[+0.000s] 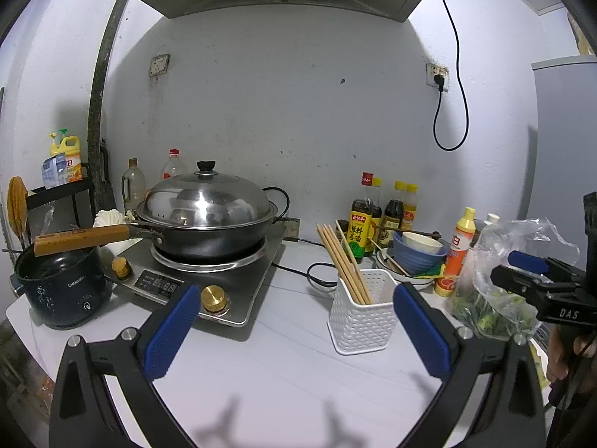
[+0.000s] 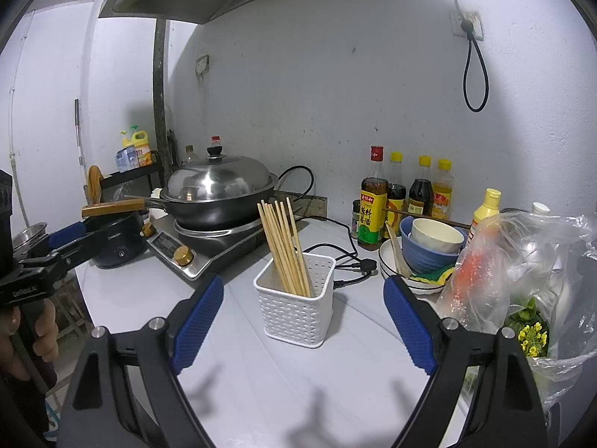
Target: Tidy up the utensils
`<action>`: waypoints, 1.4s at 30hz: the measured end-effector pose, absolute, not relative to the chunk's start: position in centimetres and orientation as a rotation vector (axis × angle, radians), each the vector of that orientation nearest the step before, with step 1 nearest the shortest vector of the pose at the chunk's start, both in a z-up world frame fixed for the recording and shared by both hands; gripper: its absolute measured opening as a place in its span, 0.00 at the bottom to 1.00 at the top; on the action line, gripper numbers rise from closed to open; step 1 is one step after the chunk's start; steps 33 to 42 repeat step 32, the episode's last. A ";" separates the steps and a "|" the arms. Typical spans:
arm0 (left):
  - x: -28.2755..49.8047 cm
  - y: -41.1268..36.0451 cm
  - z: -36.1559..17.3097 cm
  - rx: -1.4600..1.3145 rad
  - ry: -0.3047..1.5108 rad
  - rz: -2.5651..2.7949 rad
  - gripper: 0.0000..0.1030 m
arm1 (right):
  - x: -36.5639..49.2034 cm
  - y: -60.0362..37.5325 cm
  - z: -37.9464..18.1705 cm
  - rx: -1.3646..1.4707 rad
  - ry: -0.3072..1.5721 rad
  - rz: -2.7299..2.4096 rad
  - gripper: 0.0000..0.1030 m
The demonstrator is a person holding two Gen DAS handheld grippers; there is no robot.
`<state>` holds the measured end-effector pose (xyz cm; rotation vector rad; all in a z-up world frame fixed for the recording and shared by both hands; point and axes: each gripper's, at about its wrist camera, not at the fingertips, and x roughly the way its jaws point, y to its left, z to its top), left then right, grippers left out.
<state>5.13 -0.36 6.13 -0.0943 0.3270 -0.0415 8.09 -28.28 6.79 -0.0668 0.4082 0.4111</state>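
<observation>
Wooden chopsticks (image 2: 285, 246) lean inside perforated white holder (image 2: 298, 313).

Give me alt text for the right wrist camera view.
A white perforated holder full of wooden chopsticks stands on a white counter between the open right gripper fingers; lidded wok behind, stacked bowls right.
</observation>
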 end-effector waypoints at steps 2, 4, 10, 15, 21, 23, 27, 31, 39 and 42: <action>5.2 -0.4 6.1 -0.094 0.327 -0.041 1.00 | 8.1 -28.3 6.8 -0.066 0.408 0.411 0.84; 5.2 -0.4 6.1 -0.094 0.328 -0.041 1.00 | 8.1 -28.3 6.8 -0.067 0.408 0.412 0.84; 5.2 -0.4 6.1 -0.093 0.329 -0.044 1.00 | 8.2 -28.2 6.8 -0.068 0.409 0.410 0.84; 5.2 -0.5 6.1 -0.094 0.331 -0.044 1.00 | 8.2 -28.2 6.8 -0.068 0.408 0.411 0.84; 5.3 -0.5 6.1 -0.094 0.333 -0.046 1.00 | 8.2 -28.1 6.8 -0.068 0.409 0.411 0.84; 5.3 -0.6 6.1 -0.095 0.334 -0.045 1.00 | 8.3 -28.1 6.8 -0.070 0.409 0.411 0.84; 5.4 -0.6 6.0 -0.094 0.336 -0.046 1.00 | 8.5 -28.0 6.7 -0.072 0.411 0.411 0.84; 5.5 -0.5 5.8 -0.096 0.339 -0.044 1.00 | 8.5 -27.9 6.6 -0.072 0.411 0.411 0.84; 5.6 -0.5 5.7 -0.097 0.342 -0.043 1.00 | 8.6 -27.9 6.5 -0.072 0.412 0.411 0.84; 5.6 -0.5 5.7 -0.097 0.342 -0.043 1.00 | 8.6 -27.9 6.5 -0.072 0.412 0.411 0.84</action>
